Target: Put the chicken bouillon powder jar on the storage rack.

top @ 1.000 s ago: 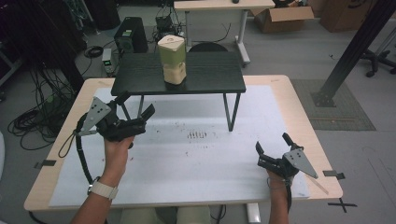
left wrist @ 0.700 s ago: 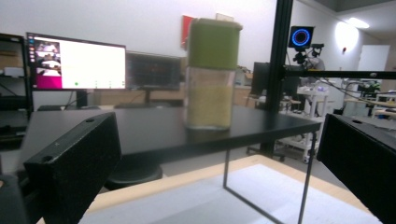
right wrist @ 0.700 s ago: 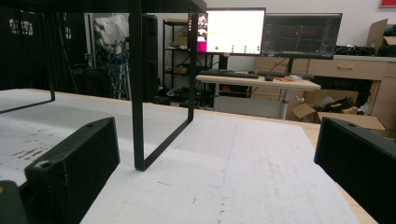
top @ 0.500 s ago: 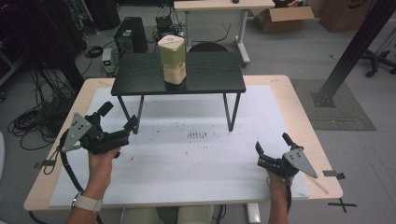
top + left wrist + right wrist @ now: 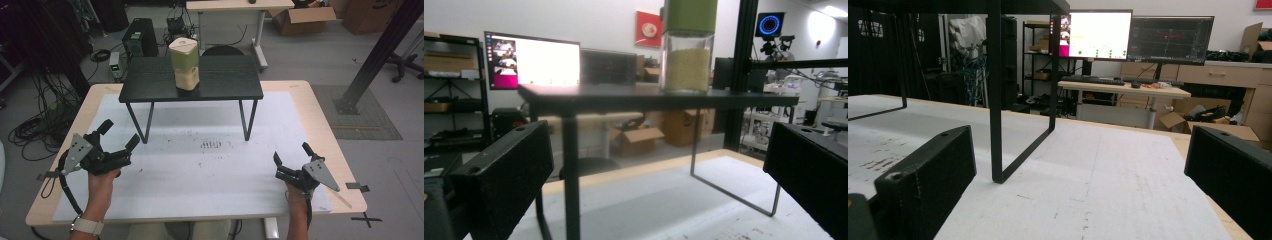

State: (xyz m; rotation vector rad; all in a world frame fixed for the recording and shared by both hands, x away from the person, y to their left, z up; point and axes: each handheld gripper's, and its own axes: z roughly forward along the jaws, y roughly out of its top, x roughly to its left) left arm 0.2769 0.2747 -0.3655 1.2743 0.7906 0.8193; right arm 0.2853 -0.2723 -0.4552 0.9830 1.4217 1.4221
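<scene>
Left gripper (image 5: 120, 134) and right gripper (image 5: 291, 156), jaws wide, empty, low over table (image 5: 300, 95)
Forearms enter from below; green-lidded jar (image 5: 184, 64) of pale grain upright on black stand (image 5: 225, 82), well apart from both

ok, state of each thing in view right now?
Left gripper: open, empty, low over the table.
Right gripper: open, empty, low over the table.
Jar: upright on the stand, green lid on, partly full of pale grains.
Stand: upright on the white mat, bearing the jar.
</scene>
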